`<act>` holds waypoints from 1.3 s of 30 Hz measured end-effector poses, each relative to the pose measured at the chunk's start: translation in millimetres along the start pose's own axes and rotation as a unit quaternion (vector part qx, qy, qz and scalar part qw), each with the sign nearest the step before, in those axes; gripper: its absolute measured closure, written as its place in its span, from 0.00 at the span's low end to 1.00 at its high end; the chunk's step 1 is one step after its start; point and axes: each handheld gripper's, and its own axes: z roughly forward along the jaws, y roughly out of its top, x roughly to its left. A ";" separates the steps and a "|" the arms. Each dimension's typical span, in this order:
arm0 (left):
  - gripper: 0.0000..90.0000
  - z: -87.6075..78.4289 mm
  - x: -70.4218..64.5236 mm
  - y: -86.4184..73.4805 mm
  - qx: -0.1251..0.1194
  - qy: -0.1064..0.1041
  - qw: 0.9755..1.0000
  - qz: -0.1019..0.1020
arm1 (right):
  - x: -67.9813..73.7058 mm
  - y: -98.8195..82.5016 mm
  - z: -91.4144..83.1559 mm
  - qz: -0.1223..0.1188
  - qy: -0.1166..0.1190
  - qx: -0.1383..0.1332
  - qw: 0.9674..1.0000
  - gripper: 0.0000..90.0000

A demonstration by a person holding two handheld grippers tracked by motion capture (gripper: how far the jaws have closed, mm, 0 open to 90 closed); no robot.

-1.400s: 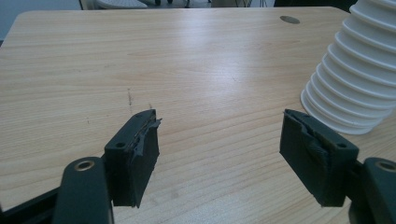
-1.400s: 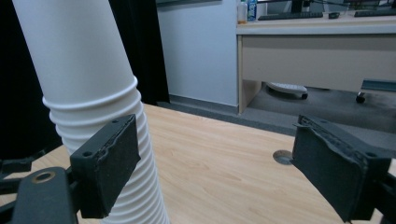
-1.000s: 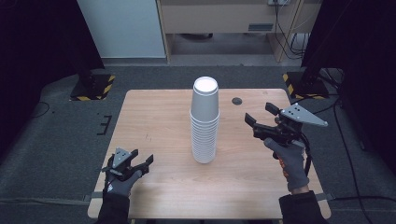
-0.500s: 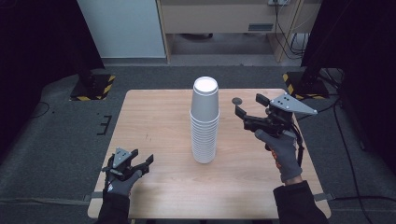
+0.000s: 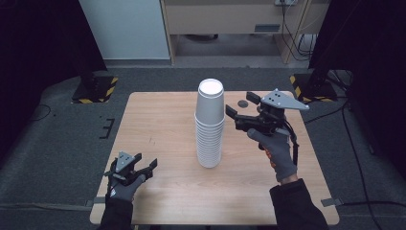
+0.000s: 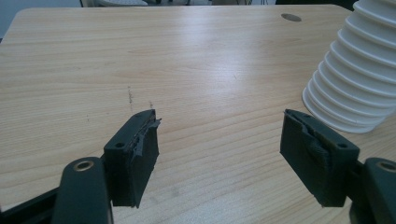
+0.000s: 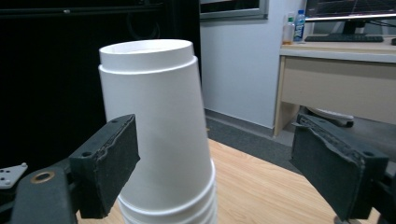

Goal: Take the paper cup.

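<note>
A tall stack of white paper cups (image 5: 209,124) stands upside down at the middle of the wooden table (image 5: 158,124). My right gripper (image 5: 239,106) is raised beside the top cup, just to its right, jaws open and empty. In the right gripper view the top cup (image 7: 154,126) stands close ahead, left of centre, and my right gripper (image 7: 215,163) holds nothing between its pads. My left gripper (image 5: 142,167) rests low near the table's front left, open and empty. In the left gripper view my left gripper (image 6: 219,149) points at bare wood, with the stack's base (image 6: 357,79) at the right.
A small dark round hole (image 5: 243,103) sits in the tabletop behind the right gripper. Beyond the table are a white cabinet (image 5: 127,28), a desk (image 5: 230,17) and black stands with yellow-striped feet (image 5: 95,88). Dark grey floor surrounds the table.
My right gripper has moved left and slightly up, from the table's right side to right beside the top of the cup stack. The left gripper has stayed put.
</note>
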 end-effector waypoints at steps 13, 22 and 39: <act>0.30 0.3 0.1 -0.1 0.001 0.000 1.000 0.002 | 17.8 -3.4 24.3 0.001 0.026 0.006 1.000 0.17; 0.30 0.5 -0.5 -0.1 0.001 -0.001 1.000 0.002 | 27.1 -7.7 40.9 -0.003 0.032 0.011 0.999 0.17; 0.30 0.8 -0.9 -0.2 0.004 -0.001 1.000 0.005 | 29.6 -17.2 66.5 -0.003 0.027 0.025 0.999 0.15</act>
